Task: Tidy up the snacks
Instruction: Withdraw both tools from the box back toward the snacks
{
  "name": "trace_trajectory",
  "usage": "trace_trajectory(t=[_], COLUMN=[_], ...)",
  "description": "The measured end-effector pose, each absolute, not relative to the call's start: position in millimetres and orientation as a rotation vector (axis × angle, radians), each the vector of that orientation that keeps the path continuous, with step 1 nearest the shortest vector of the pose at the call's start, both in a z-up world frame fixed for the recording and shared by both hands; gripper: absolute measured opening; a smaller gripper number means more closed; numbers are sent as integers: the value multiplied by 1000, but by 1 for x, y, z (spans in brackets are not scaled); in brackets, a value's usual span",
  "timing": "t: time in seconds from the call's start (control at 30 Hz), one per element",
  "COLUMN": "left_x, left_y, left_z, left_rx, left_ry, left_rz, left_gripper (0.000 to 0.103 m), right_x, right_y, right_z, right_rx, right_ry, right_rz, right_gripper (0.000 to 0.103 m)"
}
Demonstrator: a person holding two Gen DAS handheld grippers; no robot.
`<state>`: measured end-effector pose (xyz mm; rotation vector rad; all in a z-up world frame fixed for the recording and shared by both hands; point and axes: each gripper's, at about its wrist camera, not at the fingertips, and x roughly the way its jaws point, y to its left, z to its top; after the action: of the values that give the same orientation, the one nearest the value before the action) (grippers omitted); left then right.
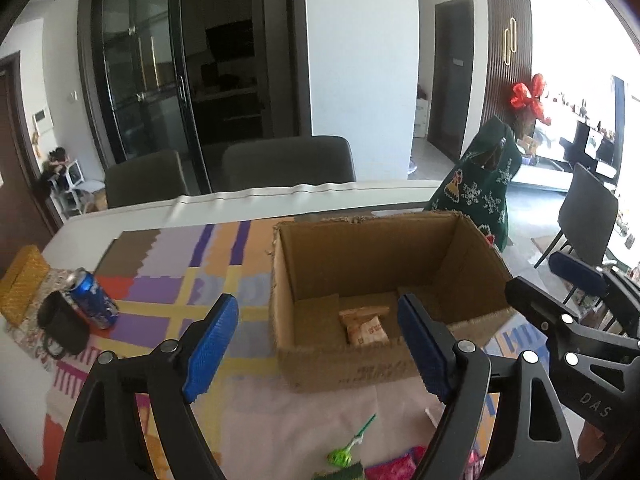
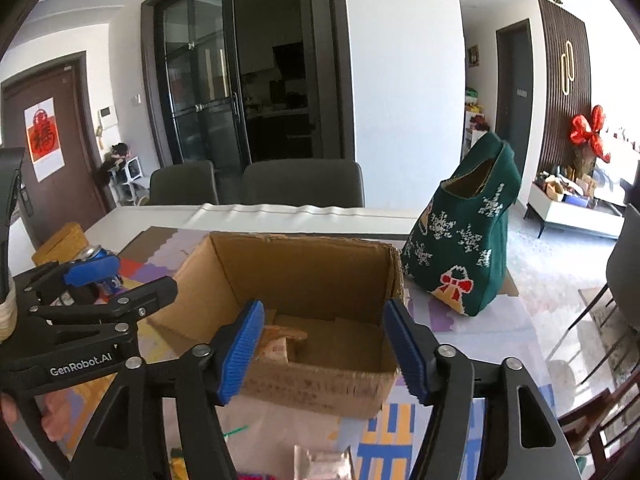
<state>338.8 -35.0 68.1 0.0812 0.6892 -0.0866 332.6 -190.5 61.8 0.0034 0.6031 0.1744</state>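
Looking along my left tool [image 1: 314,346], I find its blue pads [image 1: 212,344] spread wide with nothing between them; the right tool [image 2: 322,350] likewise stands apart and pinches nothing. No earlier view is on hand, so I report only this state.

Nearest, at 6 o'clock below the left tool, a green lollipop [image 1: 340,456] lies on the patterned cloth [image 1: 168,280], with a pink wrapper [image 1: 394,468] just beside it at 5 o'clock. In the right view a pale silvery packet [image 2: 322,462] lies at 6 o'clock on the bench [image 2: 280,212]; its print I cannot read.

Beyond the pads, at 12 o'clock, stands the open cardboard box [image 1: 384,368]. One tan snack packet [image 1: 366,328] rests on its floor toward the near wall; in the right view the same packet sits near the box's near left corner.

At 9 o'clock of the box a blue drink can [image 1: 94,300] is tilted against a dark object I cannot identify, with a yellow box [image 1: 20,284] further out. At 2 o'clock a green knitted bag [image 2: 464,248] stands upright just beside the box, apart from it.

Farthest, two grey chairs [image 1: 288,164] face the bench's far edge.
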Motion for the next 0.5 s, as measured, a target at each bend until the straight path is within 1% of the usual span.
trace_trajectory(t=[0.2,0.5], left_x=[300,253], left_y=[-29,-25], left_z=[75,64], left_rx=[72,40], left_ry=[670,697], left_rz=[-88,-107], left_gripper=[84,85], right_x=[293,245], right_y=[-188,-186], right_z=[68,64], right_rx=[-23,-41], right_ry=[586,598], right_rz=[166,163], right_gripper=[72,74])
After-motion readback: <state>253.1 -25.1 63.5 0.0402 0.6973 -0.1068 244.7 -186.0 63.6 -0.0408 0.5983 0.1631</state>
